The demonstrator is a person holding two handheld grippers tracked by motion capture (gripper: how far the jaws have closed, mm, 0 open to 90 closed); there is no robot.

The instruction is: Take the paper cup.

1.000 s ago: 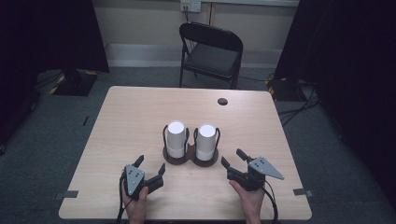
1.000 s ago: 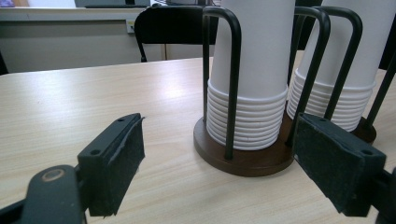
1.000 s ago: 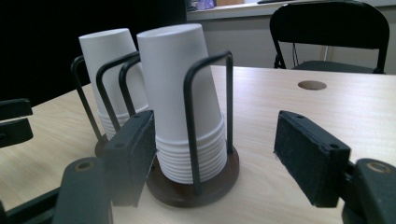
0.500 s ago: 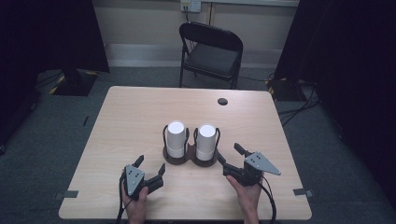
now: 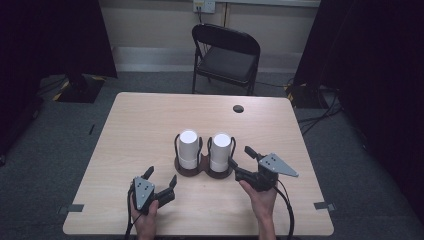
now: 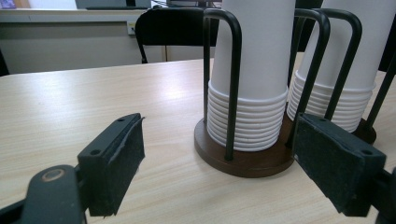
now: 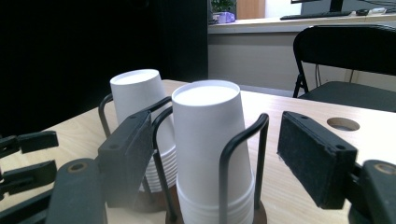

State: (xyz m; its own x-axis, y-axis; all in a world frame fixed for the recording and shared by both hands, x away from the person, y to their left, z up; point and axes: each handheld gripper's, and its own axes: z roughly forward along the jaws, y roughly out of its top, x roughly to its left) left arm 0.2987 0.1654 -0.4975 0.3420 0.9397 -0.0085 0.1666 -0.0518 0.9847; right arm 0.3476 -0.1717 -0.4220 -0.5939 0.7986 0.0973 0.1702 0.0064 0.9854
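Two stacks of upturned white paper cups, a left stack [image 5: 189,149] and a right stack [image 5: 220,151], stand in a dark wooden holder [image 5: 202,172] with black wire loops at the table's middle. My left gripper [image 5: 161,176] rests open near the front edge, pointing at the left stack [image 6: 250,70] and the holder's base [image 6: 243,161]. My right gripper [image 5: 241,156] is open just right of the right stack. Along its jaws [image 7: 222,158] the near stack [image 7: 210,135] stands between the pads without touching them, and the other stack [image 7: 139,93] is behind.
The light wooden table [image 5: 145,120] has a round cable hole [image 5: 238,108] at its far right. A black folding chair [image 5: 227,52] stands behind the far edge. Cables lie on the floor at the right [image 5: 320,112]. Dark curtains hang on both sides.
My right gripper has moved forward and left, up to the right cup stack. The left gripper and the cups have stayed put.
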